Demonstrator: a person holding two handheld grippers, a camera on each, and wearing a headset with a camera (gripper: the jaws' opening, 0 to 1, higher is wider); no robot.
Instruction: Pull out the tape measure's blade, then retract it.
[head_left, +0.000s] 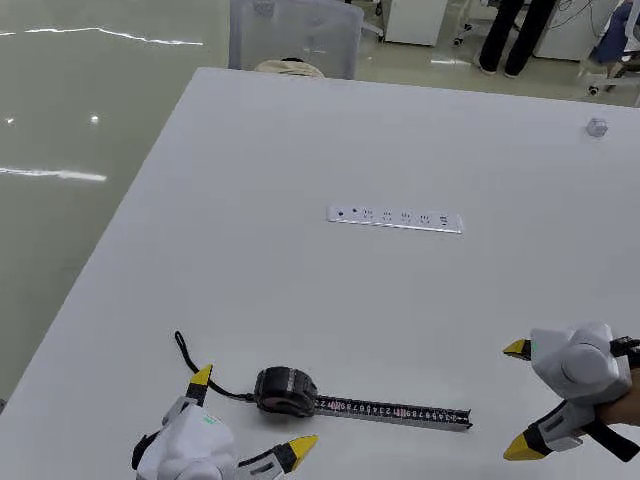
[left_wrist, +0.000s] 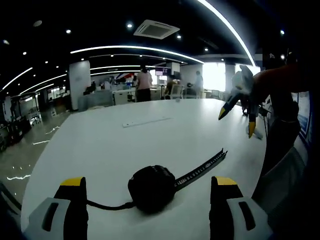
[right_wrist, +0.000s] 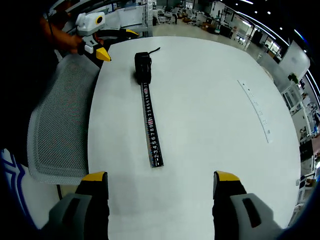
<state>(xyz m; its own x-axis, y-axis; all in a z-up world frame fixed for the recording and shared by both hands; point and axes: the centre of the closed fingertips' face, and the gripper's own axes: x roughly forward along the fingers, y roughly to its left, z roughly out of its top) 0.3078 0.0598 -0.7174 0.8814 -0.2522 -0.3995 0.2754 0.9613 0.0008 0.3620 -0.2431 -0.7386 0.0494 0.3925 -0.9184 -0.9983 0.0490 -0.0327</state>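
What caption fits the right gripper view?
Open right gripper faces the tape measure, blade extended across the white table.

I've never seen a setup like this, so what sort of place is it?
Probably an open-plan office or lab: a big white table with a power strip, desks behind, a ceiling vent.

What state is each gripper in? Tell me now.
Left gripper: open, jaws either side of the tape measure, not gripping it.
Right gripper: open, empty.
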